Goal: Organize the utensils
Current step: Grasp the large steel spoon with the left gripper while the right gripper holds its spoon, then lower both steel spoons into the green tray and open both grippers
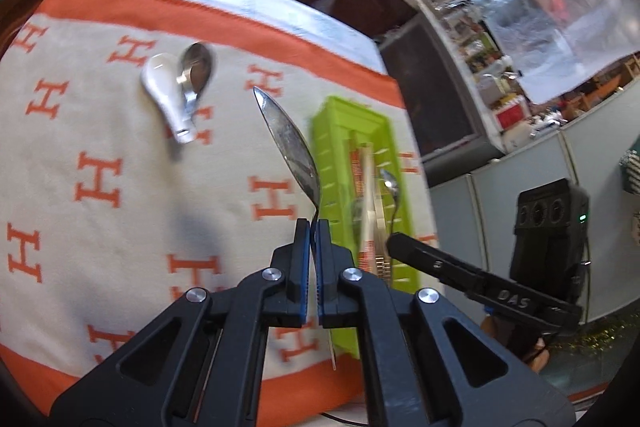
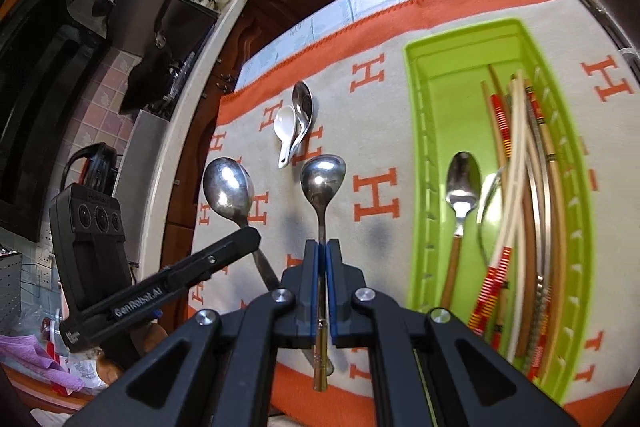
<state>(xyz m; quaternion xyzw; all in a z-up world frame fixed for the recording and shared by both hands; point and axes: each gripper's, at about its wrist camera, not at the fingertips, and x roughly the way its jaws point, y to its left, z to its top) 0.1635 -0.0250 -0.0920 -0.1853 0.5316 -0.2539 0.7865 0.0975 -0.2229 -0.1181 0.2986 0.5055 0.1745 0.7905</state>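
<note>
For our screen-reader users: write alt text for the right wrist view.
The right claw is shut on a metal spoon, and the left claw beside it holds another spoon. On the orange-and-cream cloth lies a green tray with chopsticks; beyond, a white spoon rests against a steel one.

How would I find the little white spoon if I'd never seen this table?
Start at the cloth with orange H letters, left of the green tray. Two short spoons lie there side by side, touching. The white spoon is the only one that isn't shiny metal; its neighbour, the metal spoon, is silver.
</note>
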